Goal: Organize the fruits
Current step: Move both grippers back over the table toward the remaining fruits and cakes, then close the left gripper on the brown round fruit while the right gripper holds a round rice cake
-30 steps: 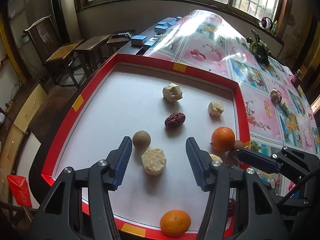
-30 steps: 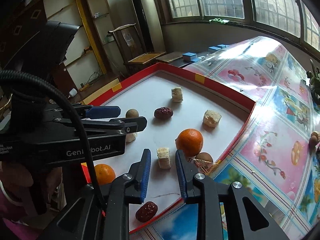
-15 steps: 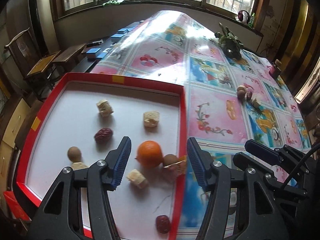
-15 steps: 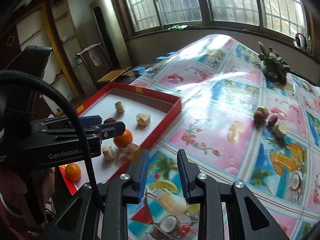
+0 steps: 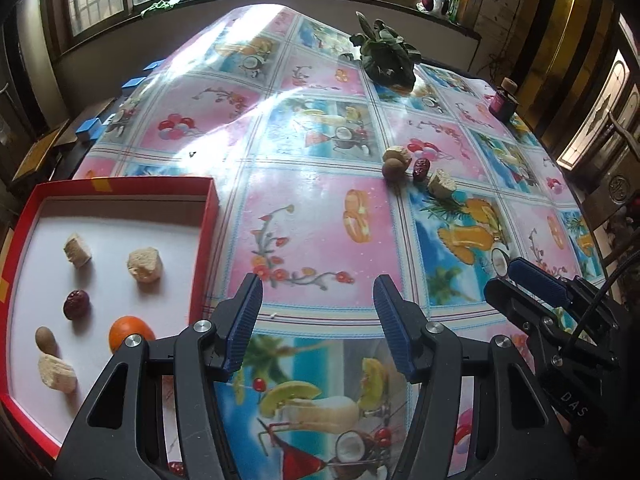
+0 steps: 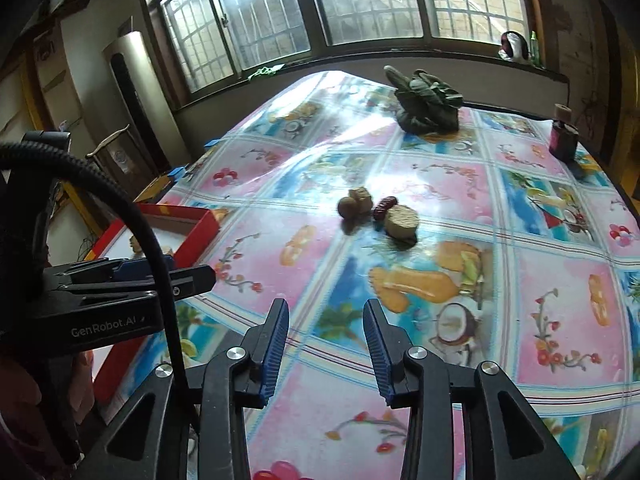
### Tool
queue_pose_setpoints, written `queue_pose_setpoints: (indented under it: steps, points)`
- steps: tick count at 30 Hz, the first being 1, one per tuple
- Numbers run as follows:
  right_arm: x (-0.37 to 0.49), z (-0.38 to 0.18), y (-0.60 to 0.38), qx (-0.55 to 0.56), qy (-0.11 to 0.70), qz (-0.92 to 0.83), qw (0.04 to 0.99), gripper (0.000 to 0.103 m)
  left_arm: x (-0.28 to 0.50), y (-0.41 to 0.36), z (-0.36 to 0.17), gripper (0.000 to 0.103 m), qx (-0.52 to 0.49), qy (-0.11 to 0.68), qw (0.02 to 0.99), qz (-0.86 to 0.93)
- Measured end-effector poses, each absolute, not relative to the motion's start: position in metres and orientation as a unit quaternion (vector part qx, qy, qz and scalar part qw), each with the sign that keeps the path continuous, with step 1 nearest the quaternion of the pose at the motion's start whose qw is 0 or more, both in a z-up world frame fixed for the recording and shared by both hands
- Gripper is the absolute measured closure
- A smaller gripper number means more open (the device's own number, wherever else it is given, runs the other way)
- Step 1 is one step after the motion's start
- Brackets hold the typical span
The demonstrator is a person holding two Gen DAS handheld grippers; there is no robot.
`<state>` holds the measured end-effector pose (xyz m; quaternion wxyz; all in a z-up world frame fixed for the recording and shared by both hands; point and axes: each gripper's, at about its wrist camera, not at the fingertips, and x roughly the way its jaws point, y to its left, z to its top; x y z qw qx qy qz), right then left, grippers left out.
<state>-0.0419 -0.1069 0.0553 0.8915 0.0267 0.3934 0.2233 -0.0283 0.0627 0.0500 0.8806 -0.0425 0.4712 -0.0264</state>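
Change from earlier: both views swung off the red tray (image 5: 208, 216) toward the open table (image 5: 320, 216); tray now at 9 o'clock in the left wrist view, formerly filling it.
Tray: shallow, red rim, white floor; holds pale rough chunks (image 5: 145, 264), a wrinkled dark-red date (image 5: 76, 304), a smooth orange (image 5: 130, 332), a small brown round fruit (image 5: 45, 339).
Left gripper (image 5: 318, 320): black frame, ribbed blue fingers (image 5: 244, 320) parted, nothing between, above the glossy patterned cloth.
Right gripper (image 6: 326, 344): same build; fingers (image 6: 274, 348) have just been opening, now released, empty.
Loose fruit cluster: on the table at 1 o'clock in the left wrist view, 12 o'clock in the right; well apart from the tray.
Cluster pieces: round brown fruit (image 6: 347, 206) touching a pale lumpy chunk (image 6: 362, 197); glossy red date (image 6: 385, 204); tan disc-shaped chunk (image 6: 402, 220) with grainy face.
Far table: dark leafy bundle (image 6: 426, 106), small dark jar (image 6: 564, 138).
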Motion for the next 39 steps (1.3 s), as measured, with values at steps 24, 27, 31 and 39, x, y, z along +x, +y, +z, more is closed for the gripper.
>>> queue_pose_setpoints:
  steps: [24, 27, 31, 39]
  points:
    - [0.090, 0.019, -0.108, -0.044, 0.422, 0.251, 0.870, 0.075, 0.046, 0.038, 0.048, 0.045, -0.040, 0.499, 0.863, -0.073]
    - [0.082, 0.022, -0.114, -0.047, 0.436, 0.239, 0.866, 0.075, 0.061, 0.027, 0.045, 0.045, -0.023, 0.503, 0.859, -0.093]
    - [0.064, 0.026, -0.130, -0.048, 0.441, 0.219, 0.869, 0.075, 0.077, 0.012, 0.038, 0.045, -0.006, 0.511, 0.849, -0.134]
    - [0.051, 0.022, -0.145, -0.029, 0.446, 0.221, 0.867, 0.075, 0.101, -0.002, 0.025, 0.045, 0.018, 0.507, 0.847, -0.156]
